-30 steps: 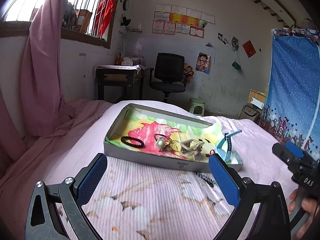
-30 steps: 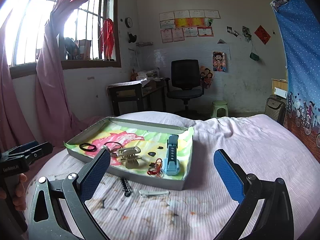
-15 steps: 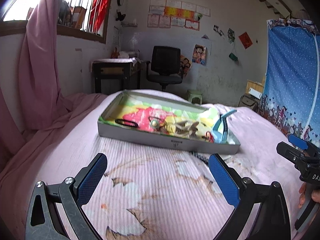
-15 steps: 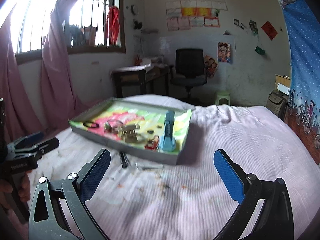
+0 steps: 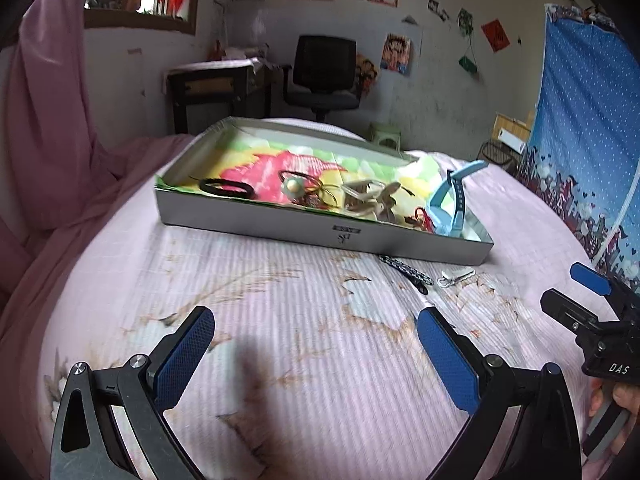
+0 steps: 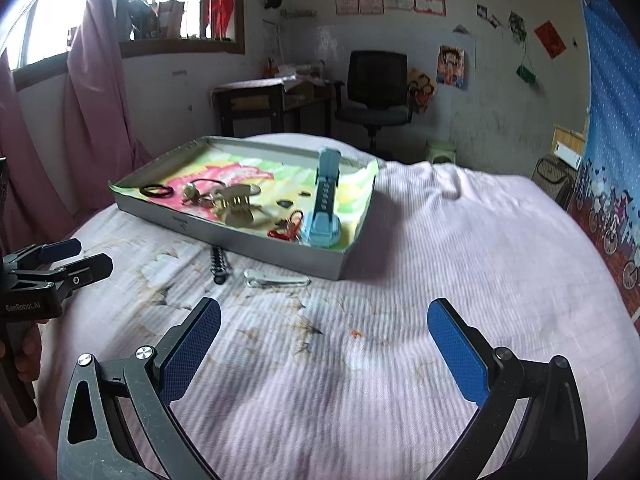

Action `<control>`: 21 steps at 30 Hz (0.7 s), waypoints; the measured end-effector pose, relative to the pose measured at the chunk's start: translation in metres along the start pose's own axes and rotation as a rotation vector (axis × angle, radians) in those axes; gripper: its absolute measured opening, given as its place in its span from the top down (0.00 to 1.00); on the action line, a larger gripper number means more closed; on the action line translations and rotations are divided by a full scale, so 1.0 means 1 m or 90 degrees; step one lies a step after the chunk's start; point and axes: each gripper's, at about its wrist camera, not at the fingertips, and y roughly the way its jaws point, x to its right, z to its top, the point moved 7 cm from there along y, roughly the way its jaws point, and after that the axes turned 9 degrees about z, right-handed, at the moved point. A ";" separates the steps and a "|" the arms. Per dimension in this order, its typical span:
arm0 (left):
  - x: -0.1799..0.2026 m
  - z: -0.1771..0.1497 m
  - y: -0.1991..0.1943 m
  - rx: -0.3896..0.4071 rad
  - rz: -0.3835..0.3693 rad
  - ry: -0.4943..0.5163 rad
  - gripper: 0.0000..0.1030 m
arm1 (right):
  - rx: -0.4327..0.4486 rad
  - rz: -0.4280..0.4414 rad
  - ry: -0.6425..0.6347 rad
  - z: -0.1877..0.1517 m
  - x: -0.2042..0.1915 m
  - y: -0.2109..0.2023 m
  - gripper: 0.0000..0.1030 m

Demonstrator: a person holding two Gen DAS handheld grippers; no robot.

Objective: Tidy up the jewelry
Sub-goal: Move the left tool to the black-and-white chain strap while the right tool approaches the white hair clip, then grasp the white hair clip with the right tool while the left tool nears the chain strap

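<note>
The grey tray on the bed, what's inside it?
The grey tray holds a black hair tie, a beige claw clip, a blue watch strap and red cord, on colourful paper. Its near wall hides the closest strip of floor.

- The tray [image 6: 256, 250] lies on the bed [image 6: 460, 240], ahead and to the left of the right gripper [image 6: 324, 342].
- A beaded bracelet [image 6: 219, 264] and a clip [image 6: 276, 280] lie on the bed just before the tray's near wall, between tray and right gripper.
- In the tray, the watch [image 6: 324, 208] sits at the right end, the hair tie [image 6: 157, 191] at the left.
- The left gripper [image 5: 314, 350] faces the tray [image 5: 320, 236] from farther left.
- A chair [image 6: 376, 92] and desk [image 6: 260, 100] stand behind the bed.
</note>
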 end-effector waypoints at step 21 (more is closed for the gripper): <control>0.067 0.014 0.054 -0.112 -0.108 0.050 0.38 | -0.090 0.095 0.031 -0.005 0.004 0.071 0.39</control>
